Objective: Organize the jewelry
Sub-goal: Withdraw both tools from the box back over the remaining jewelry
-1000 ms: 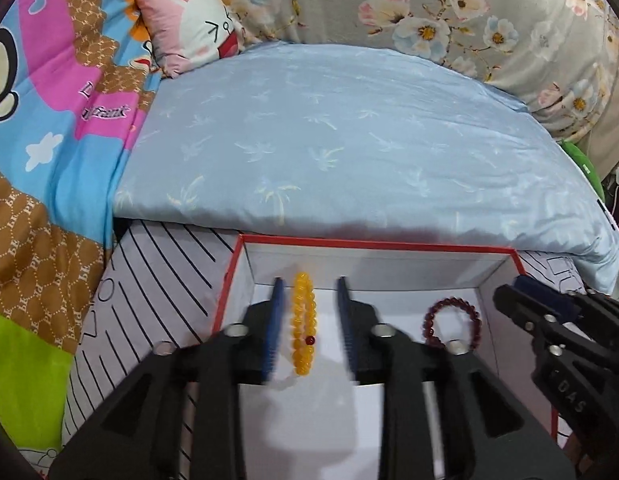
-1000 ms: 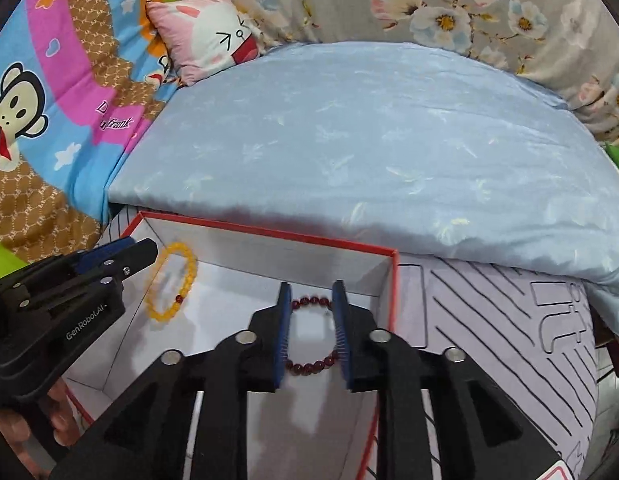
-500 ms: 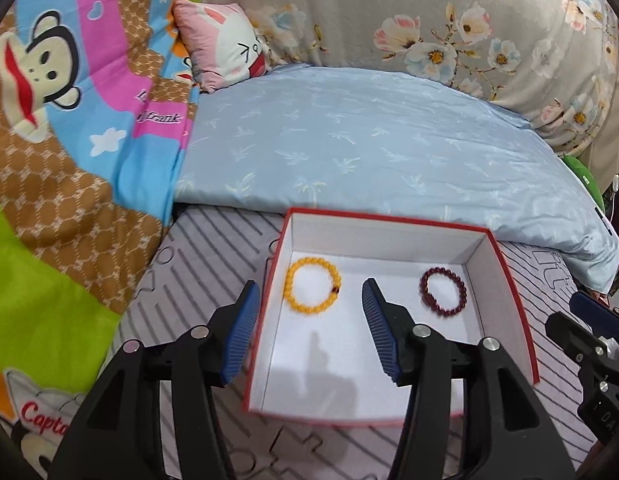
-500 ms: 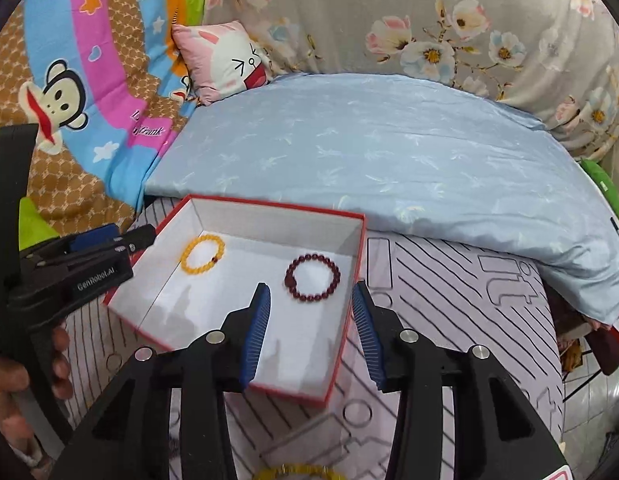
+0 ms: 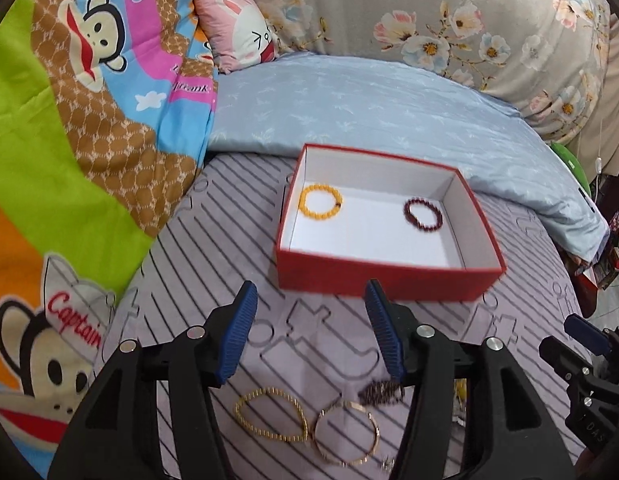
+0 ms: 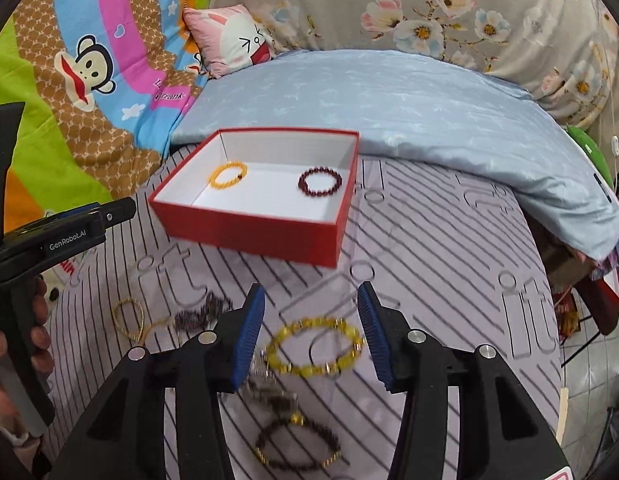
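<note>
So ahead of both my grippers there's the striped grey mat (image 5: 237, 240), and sitting on it is the red box (image 5: 389, 280) with the white inside, just past my fingertips. Inside it, toward the far wall, the yellow bead bracelet (image 5: 320, 203) lies on the left and the dark red bead bracelet (image 5: 423, 215) on the right, well apart from each other. My left gripper (image 5: 309, 336) is parted with nothing between the blue pads, hanging over two thin gold bangles (image 5: 305, 426) that lie touching on the mat, with a dark beaded piece (image 5: 381, 392) right by the right-hand finger. My right gripper (image 6: 311, 334) is opening up, empty too, with a chunky yellow bracelet (image 6: 315, 346) on the mat below the gap and a dark bead bracelet (image 6: 297, 446) closer in.
</note>
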Action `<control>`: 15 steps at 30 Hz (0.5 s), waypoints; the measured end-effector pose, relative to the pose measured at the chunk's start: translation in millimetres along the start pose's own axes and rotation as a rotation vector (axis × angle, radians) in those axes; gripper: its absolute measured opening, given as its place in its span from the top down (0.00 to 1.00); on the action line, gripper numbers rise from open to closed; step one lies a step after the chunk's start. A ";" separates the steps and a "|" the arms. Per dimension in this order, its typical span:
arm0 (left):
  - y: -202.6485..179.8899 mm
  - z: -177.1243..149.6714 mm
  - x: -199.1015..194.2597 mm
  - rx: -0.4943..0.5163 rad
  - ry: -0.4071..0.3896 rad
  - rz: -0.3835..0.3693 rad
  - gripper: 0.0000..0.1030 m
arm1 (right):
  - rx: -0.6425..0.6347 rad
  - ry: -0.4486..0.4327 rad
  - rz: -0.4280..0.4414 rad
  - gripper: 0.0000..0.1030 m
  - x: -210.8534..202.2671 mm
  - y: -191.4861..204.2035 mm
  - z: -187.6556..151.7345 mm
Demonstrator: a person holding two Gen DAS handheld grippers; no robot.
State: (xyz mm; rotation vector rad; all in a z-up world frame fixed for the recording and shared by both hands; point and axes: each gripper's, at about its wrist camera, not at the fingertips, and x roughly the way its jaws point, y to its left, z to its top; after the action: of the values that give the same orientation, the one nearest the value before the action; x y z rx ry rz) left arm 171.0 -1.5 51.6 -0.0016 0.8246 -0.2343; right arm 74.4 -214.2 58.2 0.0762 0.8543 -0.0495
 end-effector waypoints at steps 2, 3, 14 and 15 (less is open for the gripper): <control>0.7 -14.8 -1.3 -0.008 0.026 -0.009 0.48 | 0.001 0.017 0.001 0.54 -4.2 -0.8 -12.5; 0.7 -21.1 -1.9 -0.008 0.036 -0.013 0.48 | 0.002 0.024 0.000 0.54 -5.6 -1.9 -18.8; 2.4 -77.4 -6.4 -0.008 0.114 0.000 0.48 | 0.025 0.120 -0.005 0.54 -7.4 -11.3 -75.6; 2.8 -79.7 -5.9 -0.009 0.118 0.001 0.48 | 0.025 0.124 -0.007 0.54 -6.6 -11.8 -78.4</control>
State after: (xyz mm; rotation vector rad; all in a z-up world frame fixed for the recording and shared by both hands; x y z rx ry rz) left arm 109.7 9.6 1.4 0.0038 0.9435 -0.2316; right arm 10.3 -219.0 11.4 0.1004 0.9785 -0.0628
